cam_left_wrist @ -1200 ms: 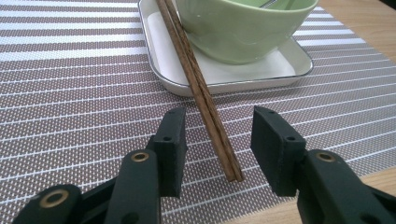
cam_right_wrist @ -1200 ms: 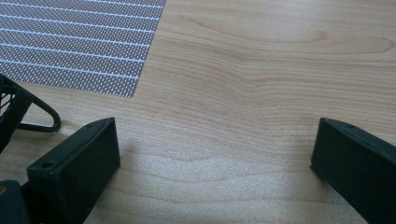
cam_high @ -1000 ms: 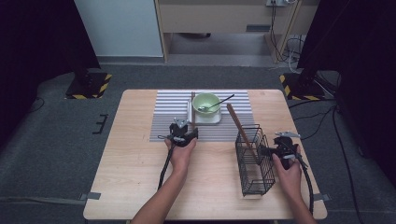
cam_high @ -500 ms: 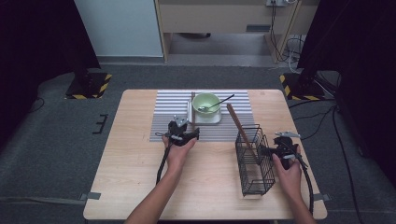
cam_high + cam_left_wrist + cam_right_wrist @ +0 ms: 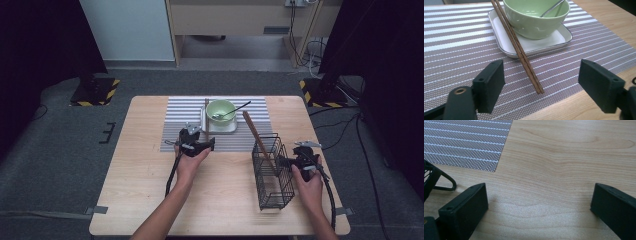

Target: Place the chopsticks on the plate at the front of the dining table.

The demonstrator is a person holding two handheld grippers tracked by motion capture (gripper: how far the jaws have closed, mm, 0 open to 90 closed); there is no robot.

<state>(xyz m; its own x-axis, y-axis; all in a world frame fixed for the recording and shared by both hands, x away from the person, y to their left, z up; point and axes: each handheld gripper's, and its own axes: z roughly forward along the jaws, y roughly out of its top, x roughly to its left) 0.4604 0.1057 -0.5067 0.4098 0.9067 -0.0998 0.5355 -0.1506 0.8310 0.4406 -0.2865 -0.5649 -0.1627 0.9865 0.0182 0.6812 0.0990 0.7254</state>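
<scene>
On the striped mat: green bowl [image 5: 537, 18] holds spoon [image 5: 551, 8] | left tool [image 5: 541, 86] just spread apart, empty | right tool [image 5: 537, 206] apart

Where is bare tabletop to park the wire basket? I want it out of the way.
The light wooden table is bare left of the grey striped placemat, and along its near edge between the forearms. Crowded: the placemat's middle, with green bowl, white square plate and brown wooden chopsticks, and around the black wire basket.
</scene>
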